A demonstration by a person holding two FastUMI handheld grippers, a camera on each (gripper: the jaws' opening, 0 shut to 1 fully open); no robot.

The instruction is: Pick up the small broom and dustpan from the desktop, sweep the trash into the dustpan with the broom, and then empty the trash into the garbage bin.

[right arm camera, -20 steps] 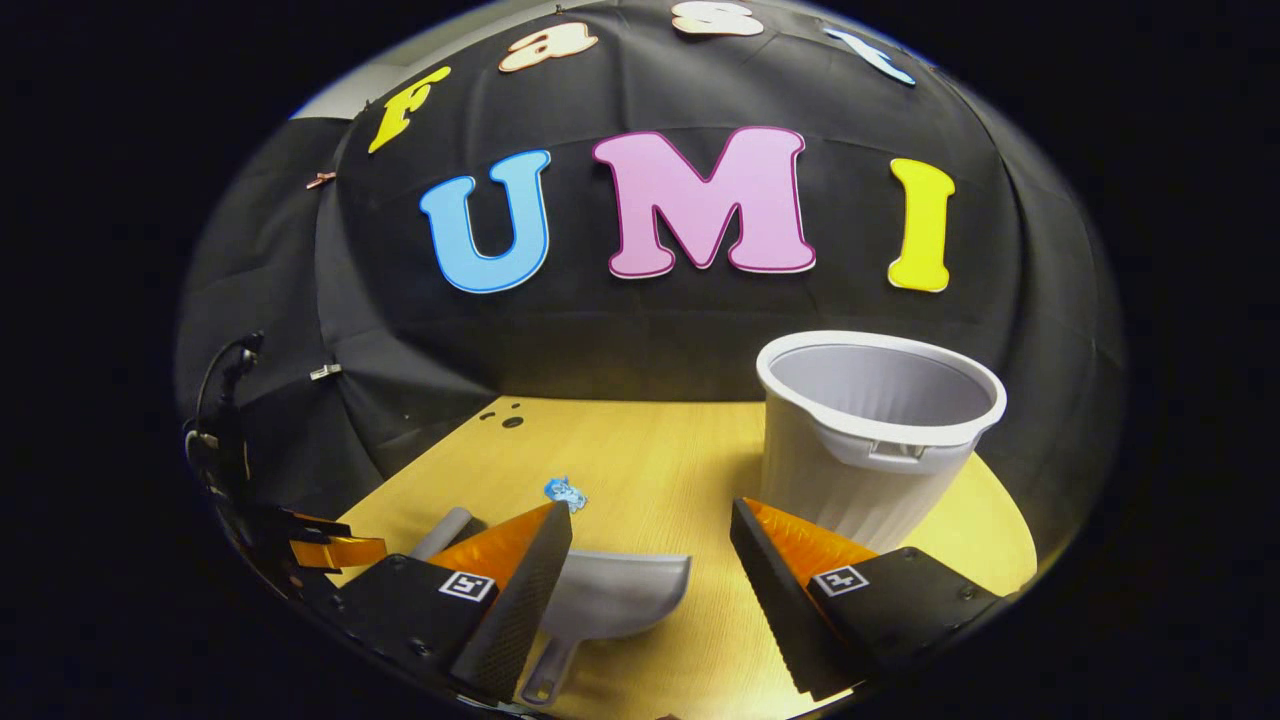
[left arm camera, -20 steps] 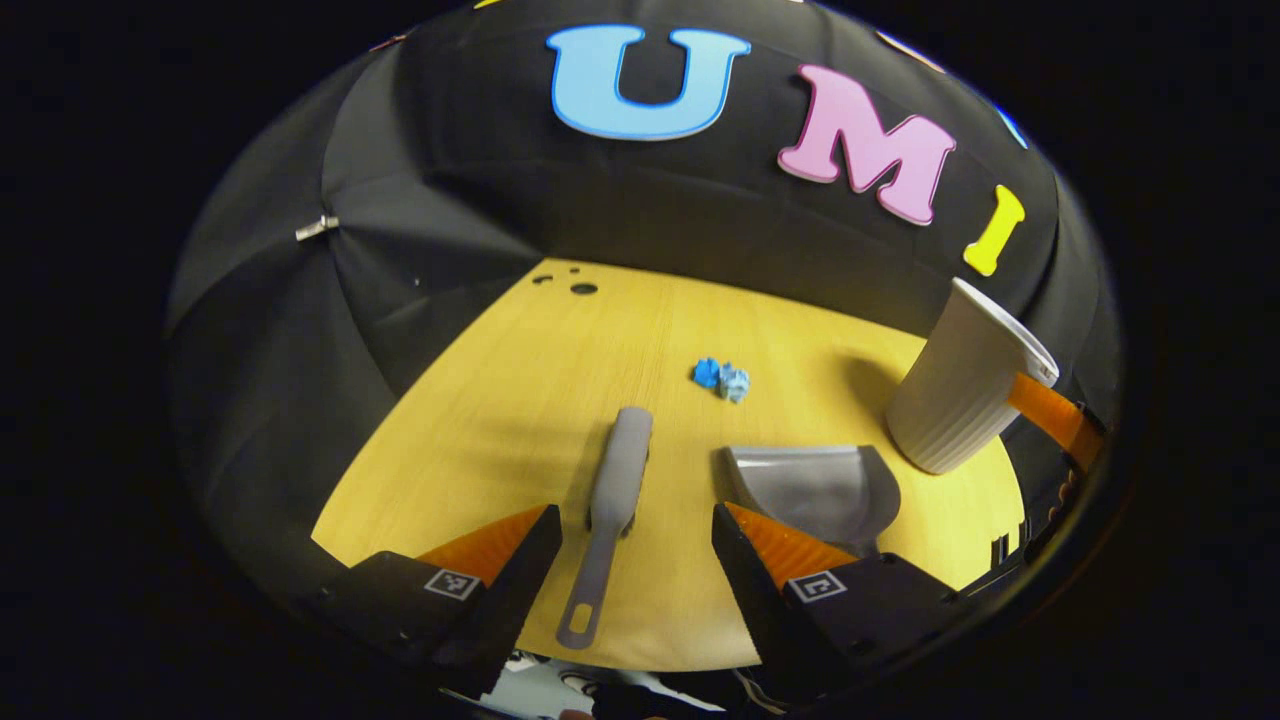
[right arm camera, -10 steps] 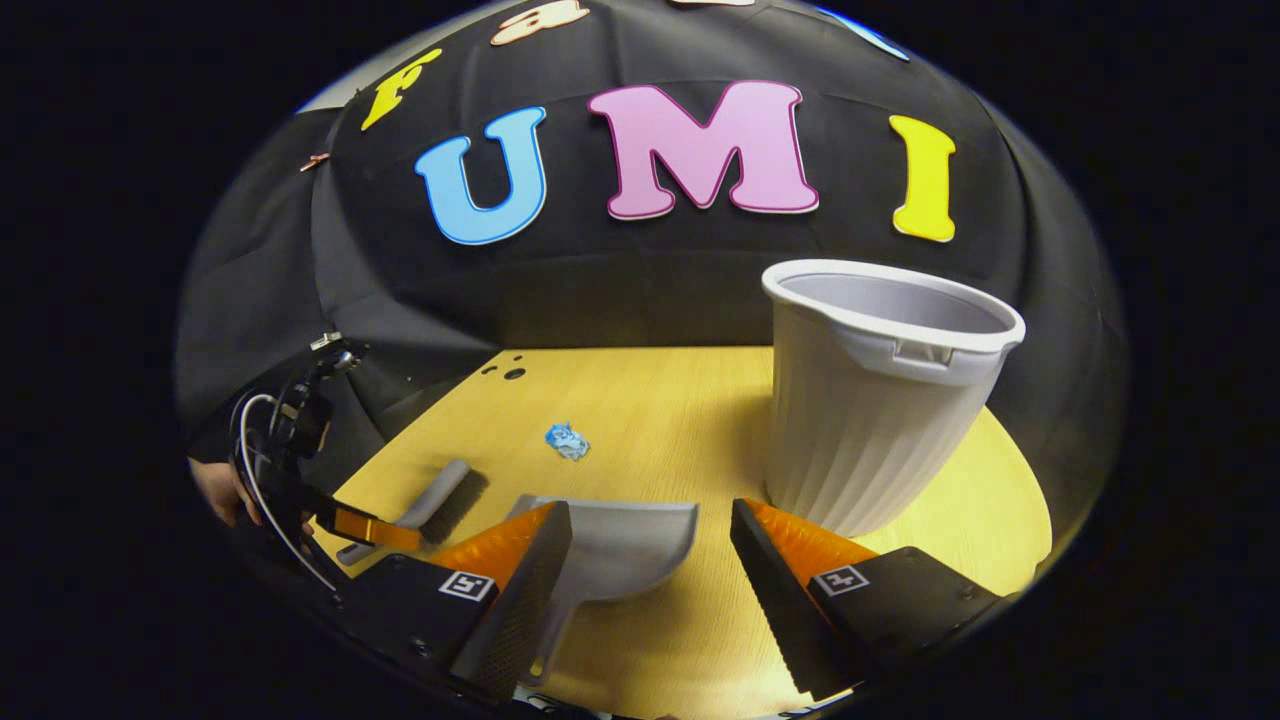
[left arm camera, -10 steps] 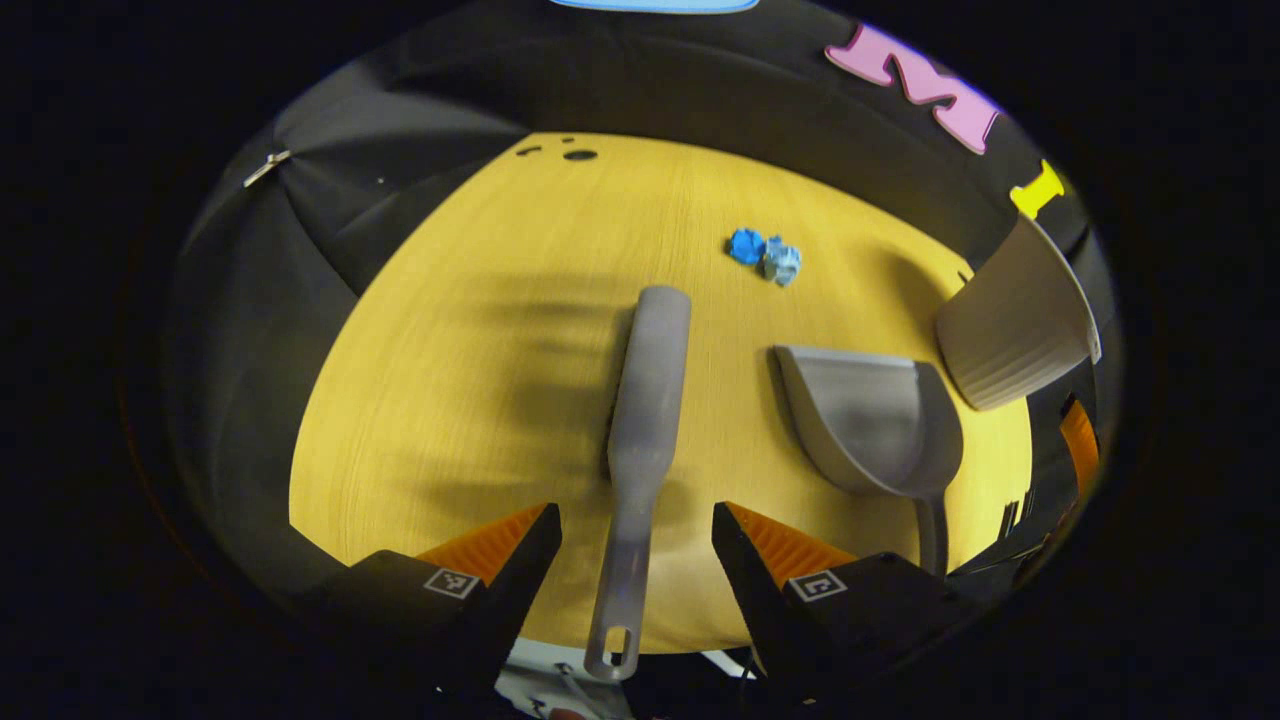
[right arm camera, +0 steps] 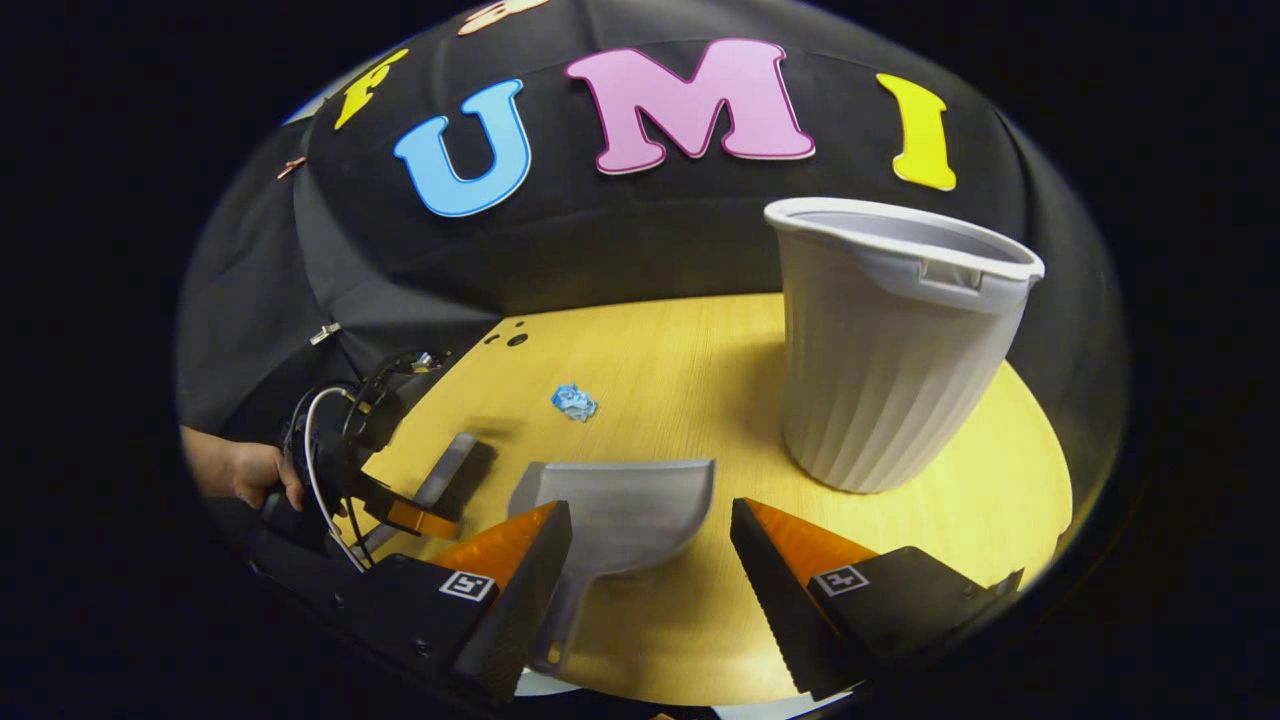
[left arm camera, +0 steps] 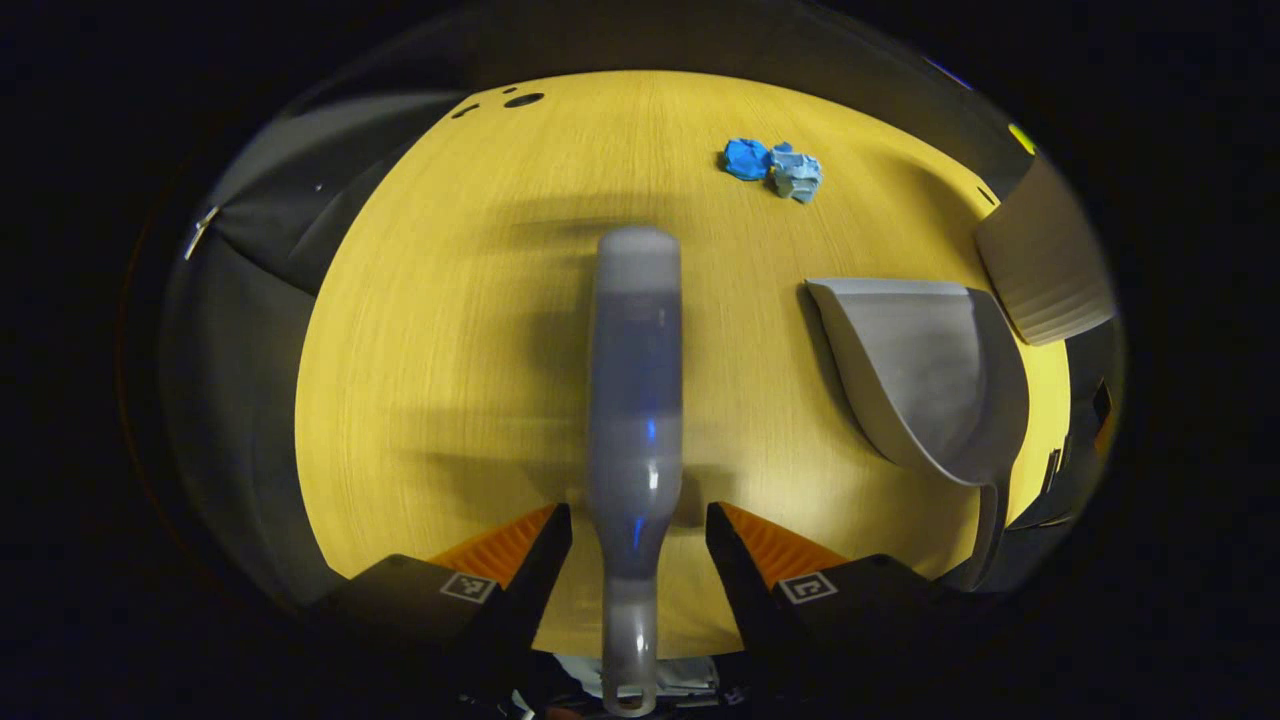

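In the left gripper view, the left gripper [left arm camera: 638, 525] straddles the grey broom [left arm camera: 636, 380], whose handle reaches the table's [left arm camera: 420, 330] near edge; its fingers stand apart, not visibly pressing it. Blue trash [left arm camera: 772, 166] lies toward the far edge, the dustpan [left arm camera: 920, 375] by the right edge. In the right gripper view, the right gripper [right arm camera: 650, 545] is spread wide above the dustpan's handle, the garbage bin [right arm camera: 890, 350] standing rightward.

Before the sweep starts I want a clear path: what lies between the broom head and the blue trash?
Nothing: in the left gripper view, bare desktop runs from the broom head to the blue trash. The dustpan sits off to the side.
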